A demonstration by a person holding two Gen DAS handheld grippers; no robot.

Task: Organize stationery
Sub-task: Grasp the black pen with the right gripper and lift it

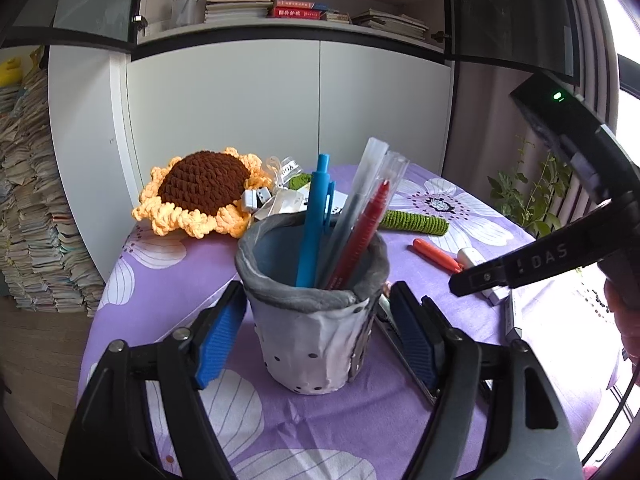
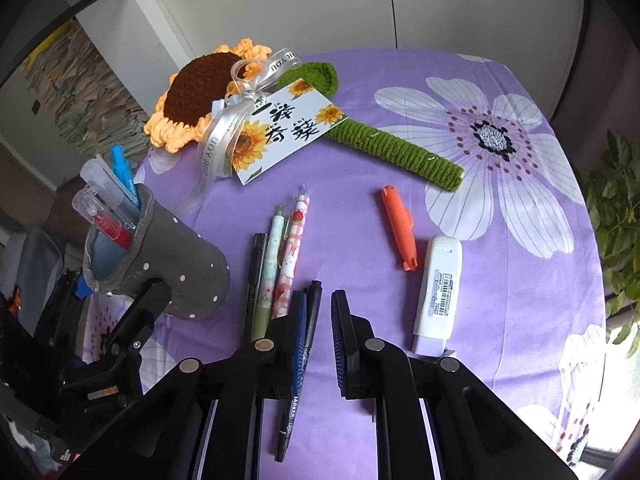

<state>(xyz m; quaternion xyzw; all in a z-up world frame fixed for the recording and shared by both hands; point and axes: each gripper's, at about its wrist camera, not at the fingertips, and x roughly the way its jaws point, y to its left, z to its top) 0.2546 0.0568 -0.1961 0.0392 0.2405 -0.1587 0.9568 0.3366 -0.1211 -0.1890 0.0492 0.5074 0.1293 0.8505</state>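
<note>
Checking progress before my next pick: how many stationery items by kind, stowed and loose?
In holder: 3 (blue pen, clear pen, red pen)
Loose: 3 (black pen, green pen, pink pen)
Black marker: 1
Orange pen: 1
White case: 1
Total: 9

The left wrist camera looks level and close at the pen holder (image 1: 316, 300); the right wrist camera looks steeply down on the purple tablecloth (image 2: 500, 280). Both catch the crocheted sunflower (image 1: 200, 192).
</note>
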